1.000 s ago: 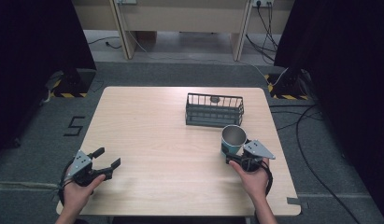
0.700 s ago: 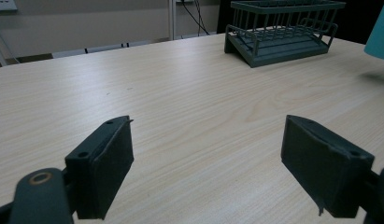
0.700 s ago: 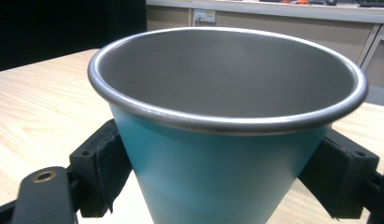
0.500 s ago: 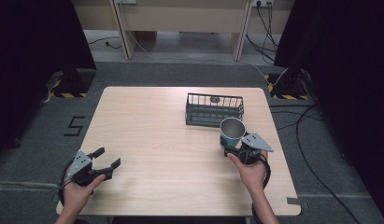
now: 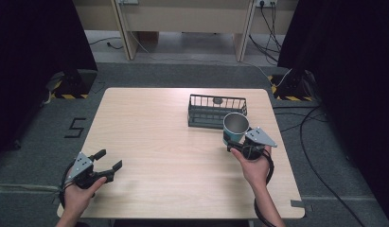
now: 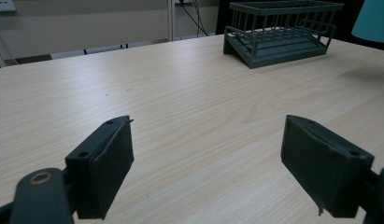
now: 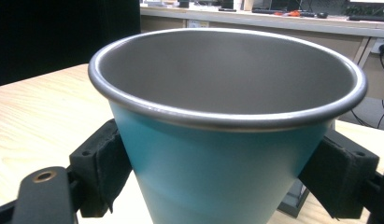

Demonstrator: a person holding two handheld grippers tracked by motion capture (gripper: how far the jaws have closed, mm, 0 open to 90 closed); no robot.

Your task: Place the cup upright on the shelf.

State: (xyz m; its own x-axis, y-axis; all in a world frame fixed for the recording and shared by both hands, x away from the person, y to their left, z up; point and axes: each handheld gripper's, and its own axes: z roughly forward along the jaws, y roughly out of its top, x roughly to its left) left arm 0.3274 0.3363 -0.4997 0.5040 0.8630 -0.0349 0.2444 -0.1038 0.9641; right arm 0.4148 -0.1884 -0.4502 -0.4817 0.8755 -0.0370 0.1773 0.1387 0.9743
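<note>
Over at the near left corner of the wooden table (image 5: 173, 156), the person's left hand (image 5: 78, 196) holds the left gripper (image 5: 105, 161) low over the tabletop. Its two black jaws stand wide apart with nothing between them, just bare wood grain showing in the gap in the left gripper view. They point out across the table toward the far right side.

Further along, toward the far right part of the table, sits a dark wire basket (image 5: 216, 111), a long rack with barred sides. In the left gripper view the wire basket (image 6: 283, 32) stands flat on the wood, well apart from the left jaws.

Just on the near side of the basket's right end is a teal metal cup (image 5: 235, 127), upright with its silver inside open to the ceiling. The right gripper (image 5: 235, 144) has it clamped: in the right gripper view the two padded jaws press against opposite sides of the cup (image 7: 227, 163) below its rolled rim. Whether the cup's base is touching the table, I cannot tell. The right hand (image 5: 253, 165) holds that gripper from the near edge, a grey three-cornered plate (image 5: 260, 137) on top of it.
</note>
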